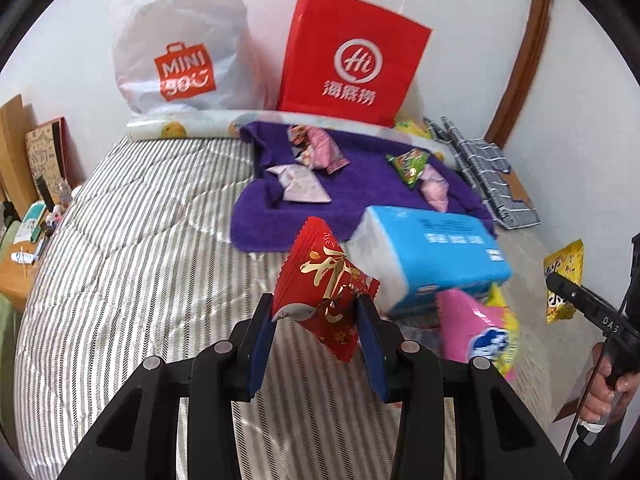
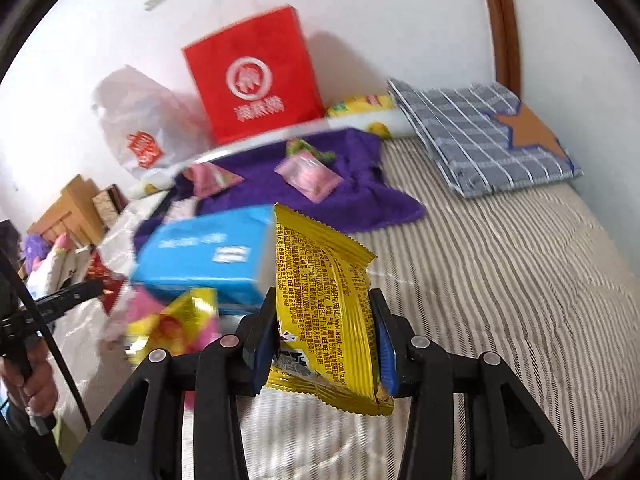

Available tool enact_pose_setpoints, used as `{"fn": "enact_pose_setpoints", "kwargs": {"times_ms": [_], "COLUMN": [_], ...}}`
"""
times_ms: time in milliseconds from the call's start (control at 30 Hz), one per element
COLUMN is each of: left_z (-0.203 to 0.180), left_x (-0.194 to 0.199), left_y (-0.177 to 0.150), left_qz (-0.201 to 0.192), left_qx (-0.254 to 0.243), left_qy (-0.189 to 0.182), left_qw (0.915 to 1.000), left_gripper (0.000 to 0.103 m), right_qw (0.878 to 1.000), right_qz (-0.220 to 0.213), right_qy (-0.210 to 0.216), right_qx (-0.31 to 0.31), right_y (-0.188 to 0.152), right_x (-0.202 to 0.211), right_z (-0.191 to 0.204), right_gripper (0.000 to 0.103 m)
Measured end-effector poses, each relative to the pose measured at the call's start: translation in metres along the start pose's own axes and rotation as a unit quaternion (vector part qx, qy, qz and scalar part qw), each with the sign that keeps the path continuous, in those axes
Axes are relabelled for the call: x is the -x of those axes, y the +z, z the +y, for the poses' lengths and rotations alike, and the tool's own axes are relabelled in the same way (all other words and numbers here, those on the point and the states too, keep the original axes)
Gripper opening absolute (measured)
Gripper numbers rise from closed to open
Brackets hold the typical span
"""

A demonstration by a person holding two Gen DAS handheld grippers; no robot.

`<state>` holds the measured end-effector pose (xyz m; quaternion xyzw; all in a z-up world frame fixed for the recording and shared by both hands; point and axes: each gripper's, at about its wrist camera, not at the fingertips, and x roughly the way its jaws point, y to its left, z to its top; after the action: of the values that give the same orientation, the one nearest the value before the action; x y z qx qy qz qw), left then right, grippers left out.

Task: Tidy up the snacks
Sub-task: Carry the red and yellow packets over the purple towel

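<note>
The left gripper (image 1: 316,312) holds a red snack packet (image 1: 322,284) between its closed fingers, lifted above the striped bed (image 1: 140,240). The right gripper (image 2: 326,336) clamps a yellow snack packet (image 2: 324,300) above the bed too. More small snacks (image 1: 316,152) lie on the purple towel (image 1: 360,204) near the bed's far edge, behind a blue tissue pack (image 1: 432,256).

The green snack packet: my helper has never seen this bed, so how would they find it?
Look at the purple towel spread below the red paper bag. The green snack packet lies near its right end, the only green wrapper among pink ones.
</note>
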<state>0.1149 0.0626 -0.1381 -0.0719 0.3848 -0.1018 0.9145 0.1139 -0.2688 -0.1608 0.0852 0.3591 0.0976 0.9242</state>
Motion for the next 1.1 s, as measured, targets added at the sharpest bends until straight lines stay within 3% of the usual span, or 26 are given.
{"fn": "enact_pose_setpoints", "kwargs": {"times_ms": [233, 467, 900, 1100], "left_z": [-0.024, -0.042, -0.049, -0.032], "left_x": [0.015, 0.017, -0.007, -0.020], "left_y": [0.006, 0.019, 0.056, 0.057], "left_qz": [-0.017, -0.031, -0.042, -0.027], "left_qx": [-0.007, -0.018, -0.032, -0.025], "left_qy": [-0.030, -0.042, -0.037, -0.006], "left_qw": [0.9994, 0.9985, 0.9979, 0.9993], "left_gripper": [0.038, 0.039, 0.036, 0.037], "right_qw": [0.998, 0.995, 0.996, 0.996], "right_qz": [-0.049, -0.068, -0.064, -0.051], "right_qy": [0.034, 0.047, 0.026, 0.022], "right_qx": [0.032, 0.061, 0.063, 0.067], "right_y": [0.019, 0.035, 0.072, 0.074], "right_x": [0.036, 0.040, -0.001, -0.021], "right_z": [0.036, 0.062, 0.053, 0.048], "right_gripper": [0.043, 0.043, 0.043, 0.043]}}
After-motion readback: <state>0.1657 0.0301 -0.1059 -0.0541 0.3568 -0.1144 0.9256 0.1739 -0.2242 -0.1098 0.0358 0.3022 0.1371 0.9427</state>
